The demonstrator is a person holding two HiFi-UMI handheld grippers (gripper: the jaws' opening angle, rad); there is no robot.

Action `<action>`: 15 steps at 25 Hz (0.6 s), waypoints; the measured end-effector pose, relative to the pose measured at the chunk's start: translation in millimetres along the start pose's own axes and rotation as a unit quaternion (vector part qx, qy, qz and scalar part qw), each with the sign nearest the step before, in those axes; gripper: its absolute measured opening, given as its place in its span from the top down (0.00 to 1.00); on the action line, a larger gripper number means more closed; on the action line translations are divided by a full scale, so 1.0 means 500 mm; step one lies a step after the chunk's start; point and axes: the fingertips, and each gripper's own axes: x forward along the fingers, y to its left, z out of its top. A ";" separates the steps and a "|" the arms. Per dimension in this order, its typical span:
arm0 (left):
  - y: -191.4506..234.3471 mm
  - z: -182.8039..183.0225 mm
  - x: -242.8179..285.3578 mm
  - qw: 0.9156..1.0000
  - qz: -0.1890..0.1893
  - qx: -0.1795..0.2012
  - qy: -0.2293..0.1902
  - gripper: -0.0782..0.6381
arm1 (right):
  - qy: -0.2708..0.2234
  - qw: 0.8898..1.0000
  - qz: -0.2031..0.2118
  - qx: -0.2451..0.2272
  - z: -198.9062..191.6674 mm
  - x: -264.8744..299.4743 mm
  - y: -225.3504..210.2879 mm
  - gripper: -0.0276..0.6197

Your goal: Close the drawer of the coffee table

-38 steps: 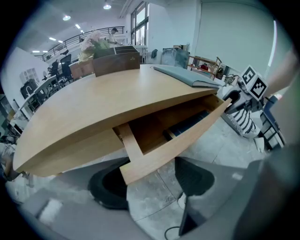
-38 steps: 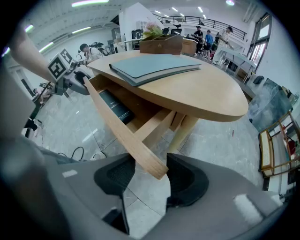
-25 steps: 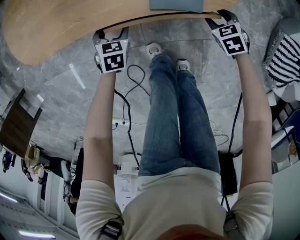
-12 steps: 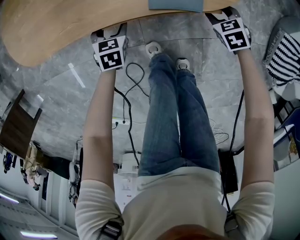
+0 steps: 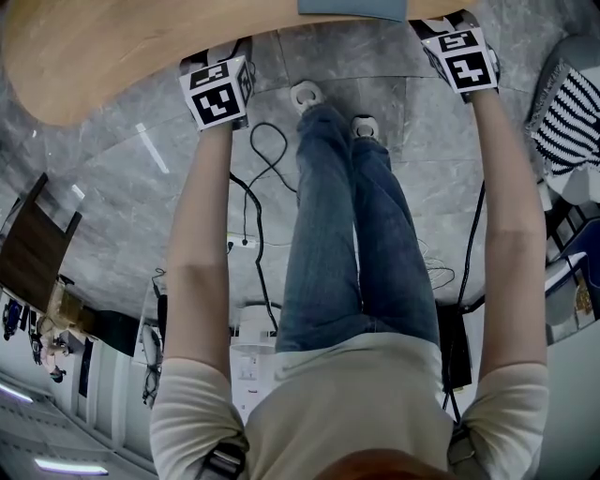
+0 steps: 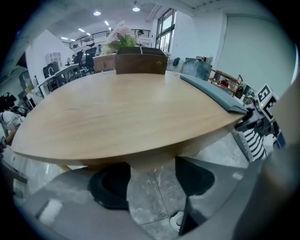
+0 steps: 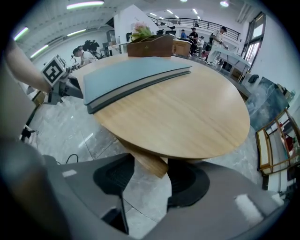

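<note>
The person stands at a round wooden table [image 5: 103,56], both arms stretched out, with the left claw [image 5: 220,60] and the right claw [image 5: 442,26] held up at its near edge. The table edge runs from one claw across to the other.

The left claw's jaws stand well apart with nothing gripped. Between them show only the grey stone floor [image 6: 150,201] and a pale wooden face [image 6: 150,161] tucked under the table top just ahead. I cannot tell whether that face is the drawer front.

The right claw [image 7: 145,185] is likewise spread wide and holds nothing. Just ahead of it, between its jaws, a slanted wooden piece [image 7: 145,161] hangs below the table top. Nothing I see marks it as the drawer or as a leg.

A flat grey-blue book [image 7: 126,77] lies on the table ahead and to the left of the right claw, overhanging the edge. Beyond it, at the far side of the table, stands a dark wooden box [image 7: 152,47] with flowers.

Behind the claws, toward the person, black cables [image 5: 258,178] trail over the floor beside the person's shoes [image 5: 307,97]. A striped cushion [image 5: 567,117] sits off to the right of the right claw.
</note>
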 end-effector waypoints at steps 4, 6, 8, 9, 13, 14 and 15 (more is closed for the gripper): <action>0.000 0.003 -0.013 0.999 0.013 -0.035 -0.017 0.47 | -0.008 0.999 -0.026 0.023 -0.003 -0.002 -0.002 0.61; -0.002 0.005 -0.031 0.997 0.017 -0.072 -0.035 0.48 | -0.025 0.998 -0.043 0.040 -0.004 -0.011 -0.006 0.60; -0.008 0.003 -0.053 0.994 0.019 -0.099 -0.050 0.51 | -0.046 0.995 -0.056 0.069 -0.005 -0.026 -0.007 0.60; -0.014 0.000 -0.063 0.993 0.020 -0.105 -0.056 0.55 | -0.056 0.993 -0.061 0.084 -0.006 -0.035 -0.006 0.61; -0.058 -0.020 -0.101 0.991 0.011 -0.113 -0.072 0.60 | -0.087 0.985 -0.075 0.126 -0.018 -0.070 0.008 0.67; -0.074 -0.026 -0.112 0.990 0.005 -0.120 -0.077 0.61 | -0.094 0.984 -0.076 0.130 -0.020 -0.080 0.013 0.70; -0.089 -0.030 -0.123 0.988 -0.001 -0.128 -0.084 0.65 | -0.103 0.983 -0.075 0.131 -0.021 -0.091 0.020 0.76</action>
